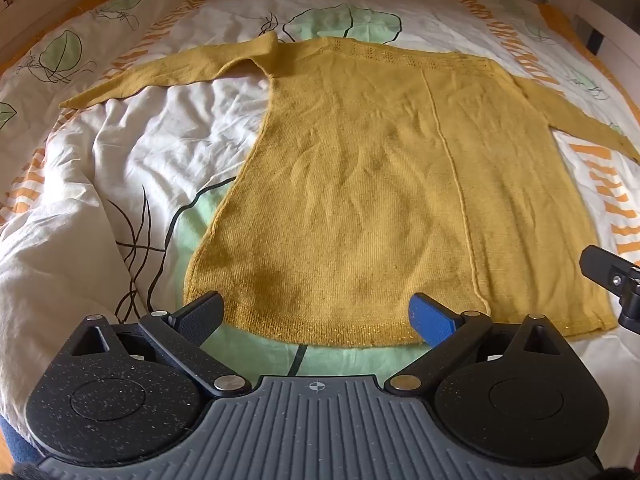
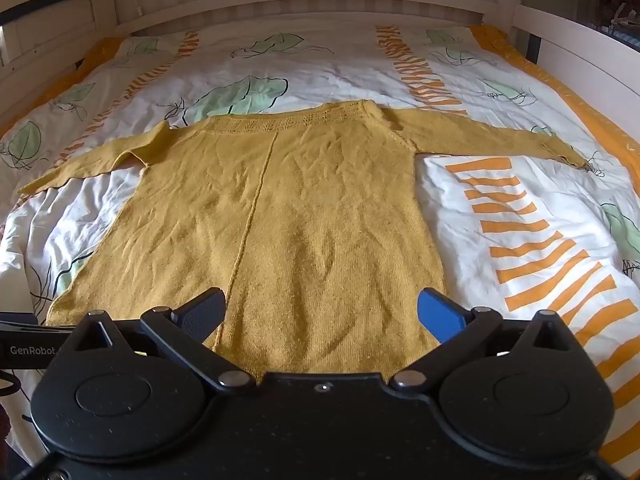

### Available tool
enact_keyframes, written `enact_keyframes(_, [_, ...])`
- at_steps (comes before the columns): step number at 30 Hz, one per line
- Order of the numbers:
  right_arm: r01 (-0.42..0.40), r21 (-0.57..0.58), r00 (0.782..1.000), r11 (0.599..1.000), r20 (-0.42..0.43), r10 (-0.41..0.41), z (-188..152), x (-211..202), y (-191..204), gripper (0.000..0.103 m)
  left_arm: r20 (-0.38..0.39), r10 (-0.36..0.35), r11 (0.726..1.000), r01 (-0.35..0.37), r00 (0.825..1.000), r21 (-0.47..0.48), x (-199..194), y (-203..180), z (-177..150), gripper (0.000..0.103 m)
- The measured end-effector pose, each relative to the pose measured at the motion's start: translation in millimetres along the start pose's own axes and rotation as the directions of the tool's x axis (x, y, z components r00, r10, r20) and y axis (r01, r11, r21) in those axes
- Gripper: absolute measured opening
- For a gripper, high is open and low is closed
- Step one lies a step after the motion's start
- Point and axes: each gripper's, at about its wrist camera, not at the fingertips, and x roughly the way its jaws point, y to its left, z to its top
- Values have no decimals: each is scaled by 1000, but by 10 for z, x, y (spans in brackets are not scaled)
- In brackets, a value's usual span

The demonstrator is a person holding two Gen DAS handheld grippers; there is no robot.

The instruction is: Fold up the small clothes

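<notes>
A mustard-yellow knitted sweater (image 1: 372, 184) lies flat on the bed, neck at the far side, hem near me, both sleeves spread out sideways. It also shows in the right wrist view (image 2: 304, 216). My left gripper (image 1: 316, 316) is open and empty, hovering just above the hem near its left half. My right gripper (image 2: 320, 312) is open and empty above the hem's right half. Part of the right gripper (image 1: 612, 280) shows at the right edge of the left wrist view.
The sweater lies on a rumpled white duvet (image 1: 120, 168) with green leaves and orange stripes (image 2: 532, 248). A white wooden bed frame (image 2: 304, 4) closes the far side and runs along the right (image 2: 580, 60).
</notes>
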Motion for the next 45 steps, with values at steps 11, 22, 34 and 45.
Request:
enact_keyframes(11, [-4,-10,1000,1000,-4,4,21,24,35,102,0,-1,1000,1,1000,-2,11,7,-6,100])
enact_keyframes(22, [-6,-11,1000,1000,-12,6,27,58,51,102,-1,-1,1000,1,1000,-3,42,26,18,100])
enact_keyframes(34, [-4,-7,1000,1000,-29,4,14,122,40,102,2,9,1000,-9,1000,-9,70,67,51,100])
enact_keyframes(45, [-4,-5,999,1000,-44,4,10,176,48,102,-1,10,1000,-10,1000,-13,113,99,45,100])
